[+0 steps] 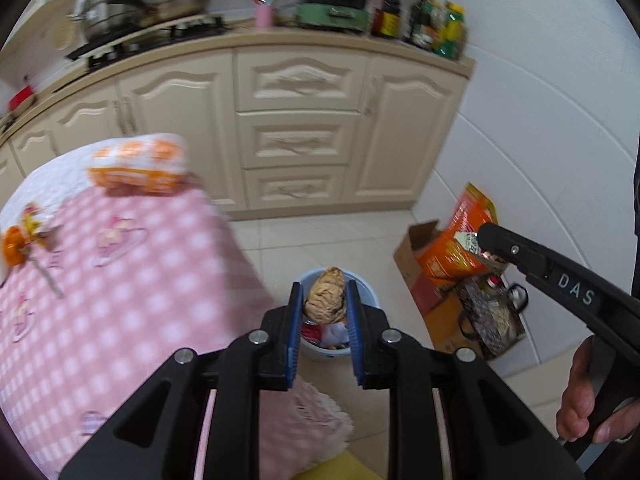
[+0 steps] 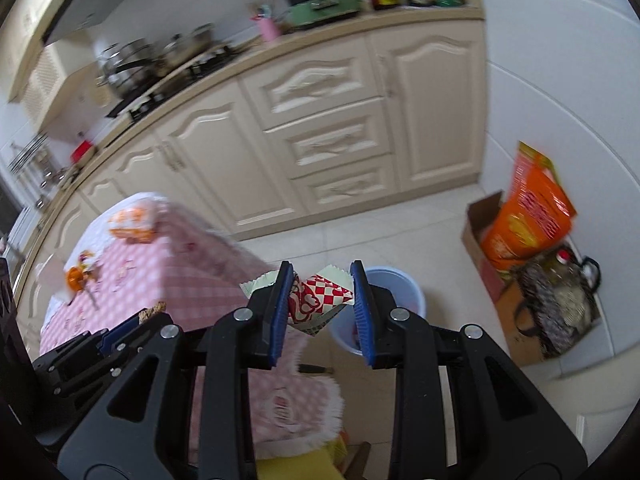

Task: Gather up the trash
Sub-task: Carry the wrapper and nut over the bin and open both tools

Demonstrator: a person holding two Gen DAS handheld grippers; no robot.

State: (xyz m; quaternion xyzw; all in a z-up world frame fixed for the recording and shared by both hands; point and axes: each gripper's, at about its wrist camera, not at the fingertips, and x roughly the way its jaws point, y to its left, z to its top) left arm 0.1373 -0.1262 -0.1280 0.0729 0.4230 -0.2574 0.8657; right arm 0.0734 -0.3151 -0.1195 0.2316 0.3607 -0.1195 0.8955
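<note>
My left gripper (image 1: 325,303) is shut on a crumpled brown paper ball (image 1: 326,302) and holds it above a light blue trash bin (image 1: 370,295) on the floor. The bin holds some red and white trash. My right gripper (image 2: 320,298) is shut on a red-and-white checkered snack wrapper (image 2: 316,300), just left of the bin (image 2: 400,286). The right gripper also shows in the left wrist view (image 1: 486,242) at the right, holding the wrapper. An orange snack bag (image 1: 138,166) and an orange candy wrapper (image 1: 16,246) lie on the pink checkered tablecloth (image 1: 120,280).
Cream kitchen cabinets (image 1: 296,120) run along the back, with pots, a green cooker and bottles on the counter. A cardboard box (image 1: 424,276) with an orange bag and a dark patterned bag (image 1: 492,316) stand by the right wall. White tiled floor surrounds the bin.
</note>
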